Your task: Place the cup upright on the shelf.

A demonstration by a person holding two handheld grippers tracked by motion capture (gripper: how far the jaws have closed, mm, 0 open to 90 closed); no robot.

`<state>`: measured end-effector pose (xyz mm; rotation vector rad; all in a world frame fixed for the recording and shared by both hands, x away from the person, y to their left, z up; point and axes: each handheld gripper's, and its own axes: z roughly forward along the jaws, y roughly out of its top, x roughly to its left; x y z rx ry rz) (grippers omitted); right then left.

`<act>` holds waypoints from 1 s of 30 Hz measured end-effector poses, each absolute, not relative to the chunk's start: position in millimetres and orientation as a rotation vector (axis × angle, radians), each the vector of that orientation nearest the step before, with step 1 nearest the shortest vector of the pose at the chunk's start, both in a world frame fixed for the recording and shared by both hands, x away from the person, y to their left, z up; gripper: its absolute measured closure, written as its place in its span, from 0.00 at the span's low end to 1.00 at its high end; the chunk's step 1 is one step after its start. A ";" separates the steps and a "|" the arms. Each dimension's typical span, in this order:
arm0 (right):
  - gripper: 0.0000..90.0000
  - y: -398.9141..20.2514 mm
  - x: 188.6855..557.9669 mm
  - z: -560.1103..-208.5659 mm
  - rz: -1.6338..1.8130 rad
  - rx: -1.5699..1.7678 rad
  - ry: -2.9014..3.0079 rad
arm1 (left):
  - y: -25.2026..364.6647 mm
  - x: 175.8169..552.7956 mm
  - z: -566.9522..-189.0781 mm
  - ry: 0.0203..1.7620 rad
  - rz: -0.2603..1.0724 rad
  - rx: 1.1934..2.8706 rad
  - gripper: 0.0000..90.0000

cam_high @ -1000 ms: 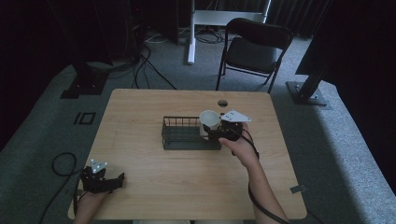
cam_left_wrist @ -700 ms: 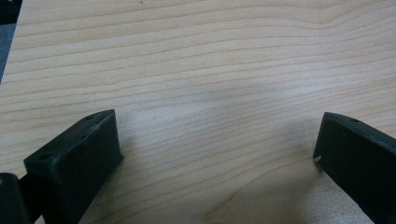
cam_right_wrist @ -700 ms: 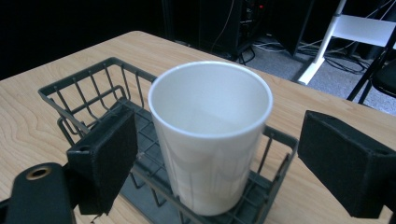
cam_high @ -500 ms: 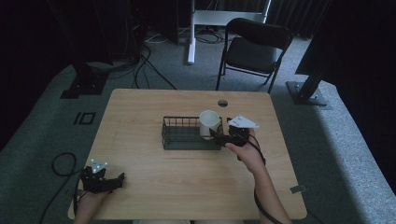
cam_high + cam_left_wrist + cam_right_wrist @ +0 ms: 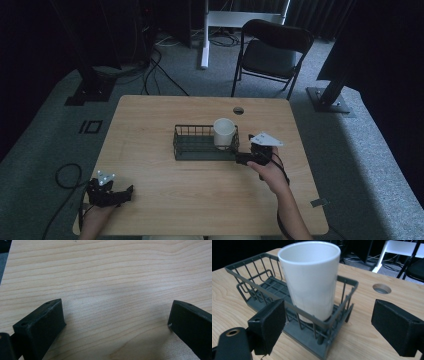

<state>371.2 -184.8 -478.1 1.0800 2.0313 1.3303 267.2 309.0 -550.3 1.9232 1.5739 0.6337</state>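
A white cup [image 5: 224, 132] [image 5: 312, 280] stands upright in the right end of a dark wire basket [image 5: 192, 143] [image 5: 249, 272] at the middle of the wooden table [image 5: 165, 112]. My right gripper [image 5: 241, 158] [image 5: 329, 326] is open just outside the basket's right end, low over the table, with its jaws wide and nothing between them. My left gripper [image 5: 127, 190] [image 5: 116, 320] rests open at the table's front left corner, over bare wood.
A round cable hole [image 5: 238, 110] [image 5: 381, 288] sits in the table behind the basket. A black folding chair [image 5: 272, 50] stands beyond the far edge, with stands and cables on the floor around it.
My right gripper has let go of the cup, opened, and drawn back toward the front and down, out of the basket. The cup now stands in the basket. The left gripper has not moved.
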 end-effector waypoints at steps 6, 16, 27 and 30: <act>0.13 -191.7 368.0 -485.4 1.319 1.096 2.024 | 309.1 267.2 -550.3 1.574 0.634 1.924 0.01; 0.13 -205.7 363.9 -503.2 1.269 1.140 2.029 | 309.0 267.2 -550.3 1.574 0.633 1.924 0.01; 0.13 -219.4 360.0 -518.6 1.220 1.180 2.017 | 309.1 267.2 -550.3 1.574 0.633 1.924 0.01; 0.13 -222.6 358.5 -521.9 1.207 1.202 2.010 | 309.1 267.2 -550.3 1.574 0.634 1.924 0.01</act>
